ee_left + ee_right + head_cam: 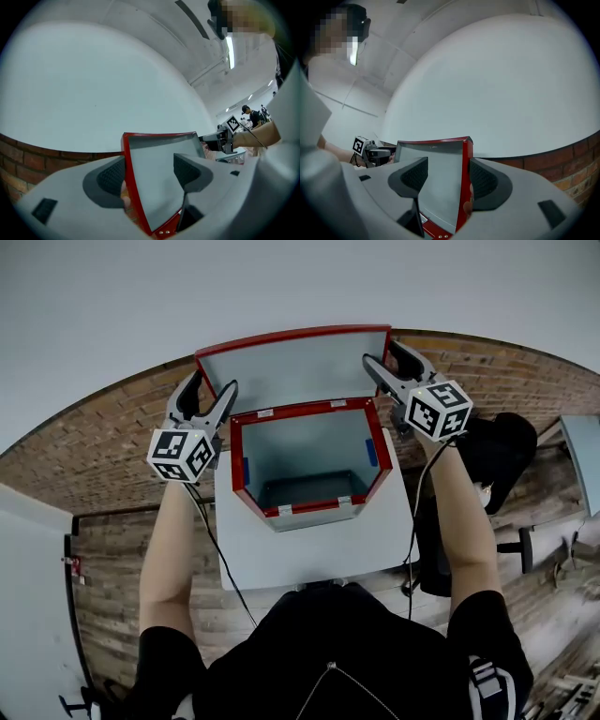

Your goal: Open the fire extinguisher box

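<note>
Fire extinguisher box (pixel 309 505): a red-rimmed grey case standing at the far edge of a white table (pixel 309 559), about midway along that edge and next to the pale wall. The cavity faces the camera and no extinguisher shows inside.

Lid (pixel 292 367): a grey panel with a red border, hinged at the box's far rim and swung up until its inner face shows in full. It stands close to the wall; whether it touches cannot be told.

Left gripper (pixel 214 386): at the lid's left side edge. Its own view shows the tongs spread, the red border passing between the pads, near the left pad and clear of the right one.

Right gripper (pixel 384 354): placed likewise at the lid's right side edge, tongs spread, red border close to the right pad with a gap to the left one.

Blue patches (pixel 371 452): one on each inner side wall of the box.

Progress: opening appears essentially done. What probably remains is to confirm the lid rests unaided and to draw both grippers clear.
</note>
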### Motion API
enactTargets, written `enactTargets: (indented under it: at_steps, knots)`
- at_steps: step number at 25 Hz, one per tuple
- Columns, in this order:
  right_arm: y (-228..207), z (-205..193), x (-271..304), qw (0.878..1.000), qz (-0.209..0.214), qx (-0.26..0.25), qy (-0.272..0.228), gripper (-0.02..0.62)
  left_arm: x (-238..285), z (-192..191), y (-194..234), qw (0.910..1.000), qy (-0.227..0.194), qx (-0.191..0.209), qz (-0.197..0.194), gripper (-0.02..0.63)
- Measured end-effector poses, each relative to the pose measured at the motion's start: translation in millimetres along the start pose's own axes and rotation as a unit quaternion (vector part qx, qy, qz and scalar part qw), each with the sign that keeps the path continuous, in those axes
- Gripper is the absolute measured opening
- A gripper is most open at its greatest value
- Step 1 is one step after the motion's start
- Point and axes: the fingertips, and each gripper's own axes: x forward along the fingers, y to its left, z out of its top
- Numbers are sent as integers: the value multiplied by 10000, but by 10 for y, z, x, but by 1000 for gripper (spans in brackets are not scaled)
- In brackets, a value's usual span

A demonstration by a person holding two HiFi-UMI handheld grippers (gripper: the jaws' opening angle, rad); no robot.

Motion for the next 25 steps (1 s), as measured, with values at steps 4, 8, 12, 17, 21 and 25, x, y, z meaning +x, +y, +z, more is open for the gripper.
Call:
enactTargets:
  at_steps: [4,8,12,17,21,25]
  knots:
    - [-67,-55,132,9999,-62,-10,100,281,121,-56,85,9998,165,-66,19,368]
    - [-106,-34,141,9999,-25,108,-5,281,126,-38,94,9998,145,-87,-39,368]
    - [-124,-17,41,9996,-80,221,-127,281,33,1,135,9996,50,-255,113,368]
    - [-59,-113,-283,9991,-245,315,-145,281,-383,143,84,9986,-301,-111,429,363]
    - [223,-166,-572,9988,-55,426,-245,248,-750,140,-213,9981,-419,13,442,214]
    - [643,-279,-805,9974,210,618,-302,104,-984,-53,-533,9986,-331,-80,407,116]
